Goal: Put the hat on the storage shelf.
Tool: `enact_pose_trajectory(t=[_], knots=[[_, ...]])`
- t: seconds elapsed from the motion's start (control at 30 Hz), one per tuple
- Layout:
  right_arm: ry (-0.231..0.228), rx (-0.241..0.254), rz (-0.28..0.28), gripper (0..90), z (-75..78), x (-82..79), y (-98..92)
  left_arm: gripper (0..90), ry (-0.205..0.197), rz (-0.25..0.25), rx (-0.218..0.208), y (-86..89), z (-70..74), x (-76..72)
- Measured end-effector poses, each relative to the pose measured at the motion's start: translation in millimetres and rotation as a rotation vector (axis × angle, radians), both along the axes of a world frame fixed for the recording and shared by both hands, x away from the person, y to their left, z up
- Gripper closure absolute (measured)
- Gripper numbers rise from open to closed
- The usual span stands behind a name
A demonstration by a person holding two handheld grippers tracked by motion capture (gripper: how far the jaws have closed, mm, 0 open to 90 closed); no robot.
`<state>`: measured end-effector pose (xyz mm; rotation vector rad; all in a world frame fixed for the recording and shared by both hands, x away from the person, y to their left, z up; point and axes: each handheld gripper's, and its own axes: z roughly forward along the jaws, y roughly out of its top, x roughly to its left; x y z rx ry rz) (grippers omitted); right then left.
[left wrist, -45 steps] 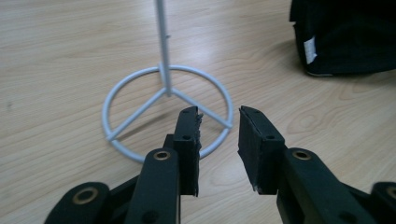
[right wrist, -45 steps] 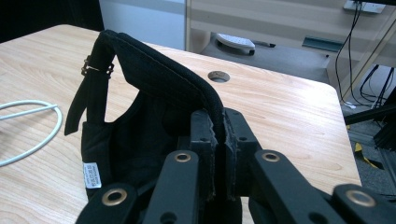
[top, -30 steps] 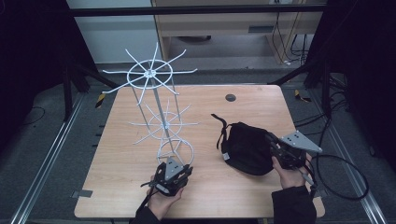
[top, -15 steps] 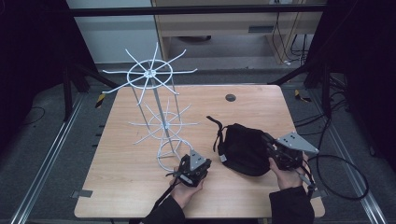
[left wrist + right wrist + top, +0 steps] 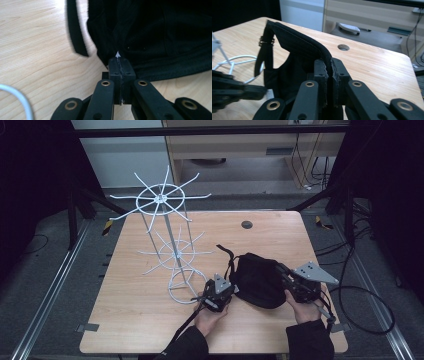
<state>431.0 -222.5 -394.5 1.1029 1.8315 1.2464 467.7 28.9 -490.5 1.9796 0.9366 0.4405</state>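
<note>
High view: black cap (image 5: 260, 280) lies on wooden table (image 5: 140, 330), front-right of centre, long axis left-right, strap (image 5: 227, 254) end toward white wire rack (image 5: 170, 250) | left gripper (image 5: 220, 290) clenched on cap's left edge, white tag at tips | right gripper (image 5: 292, 281) clamps cap's right edge.

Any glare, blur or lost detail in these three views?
High view: sharp on the table, surroundings dark. Left gripper view: glare whitens the wood at top, strap soft, black bag loses detail. Right gripper view: bag's edge sharp, left hand-held gripper blurred.
</note>
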Motion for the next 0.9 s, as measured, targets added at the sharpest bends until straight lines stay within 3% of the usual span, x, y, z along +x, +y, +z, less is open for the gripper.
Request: enact_pose_trajectory(t=[0.3,0.57,0.9], knots=[[-0.021,0.006,0.092,84.1,-1.3,-7.3,2.4,89.8,0.008,0.009,0.002,-6.7,-1.4,12.2],[0.01,-0.008,0.14,83.9,-11.2,-15.9,1.1,89.8,0.002,0.012,0.004,-6.9,-1.6,14.0],[0.063,-0.041,0.187,83.9,-30.7,-21.5,7.6,89.5,0.005,0.0,-0.045,-2.2,0.9,9.8]])
